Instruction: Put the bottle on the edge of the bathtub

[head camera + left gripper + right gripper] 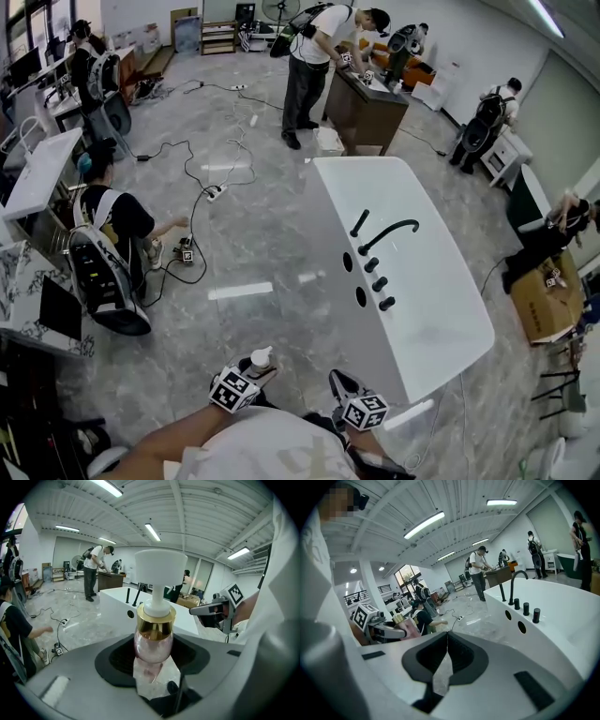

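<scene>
Now your left claw (153, 660) grips the pump bottle (154, 639) upright, ready for the bathtub (445, 314) edge; right claw (443, 665) closed, empty.

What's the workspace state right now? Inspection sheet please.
surface: white tub, faucet and knobs on its rim.
job's things: bottle held upright, not yet on the tub.
clutter: nothing seen on the rim.
grippers: left claw shut on bottle; right claw shut, empty.
cables: cables and power strip on the floor left of the tub.
surroundings: seated person, desk with people, box.
</scene>
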